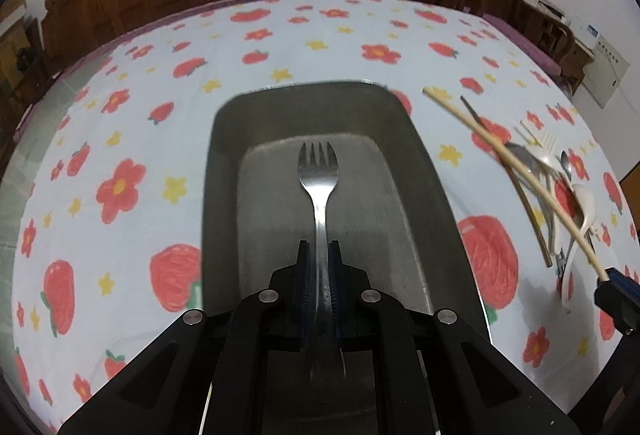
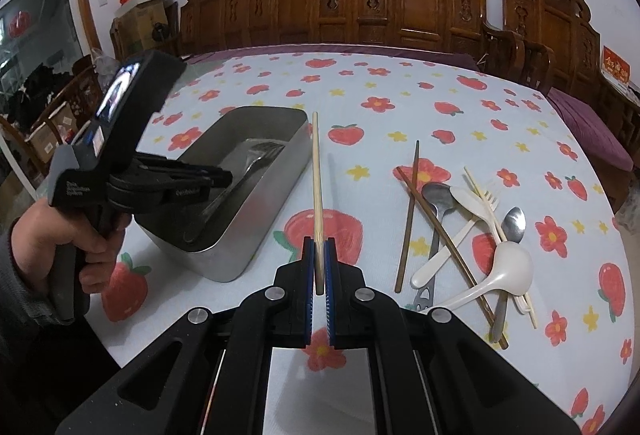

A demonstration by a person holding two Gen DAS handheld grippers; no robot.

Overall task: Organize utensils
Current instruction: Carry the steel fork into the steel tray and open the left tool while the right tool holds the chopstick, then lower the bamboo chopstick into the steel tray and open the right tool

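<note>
My left gripper (image 1: 319, 244) is shut on the handle of a steel fork (image 1: 317, 171) and holds it over the inside of a rectangular steel tray (image 1: 224, 139). In the right wrist view the same gripper (image 2: 224, 177) and fork (image 2: 256, 159) hang over the tray (image 2: 256, 231). My right gripper (image 2: 319, 241) is shut on a pale wooden chopstick (image 2: 317, 171), held above the cloth just right of the tray; it also shows in the left wrist view (image 1: 508, 159).
A loose pile lies on the flowered tablecloth at the right: dark chopsticks (image 2: 408, 219), steel spoons (image 2: 438, 197), a white ladle (image 2: 512, 269), a white plastic spoon (image 2: 468, 201) and fork (image 2: 490, 201). Carved wooden chairs (image 2: 400, 7) line the table's far edge.
</note>
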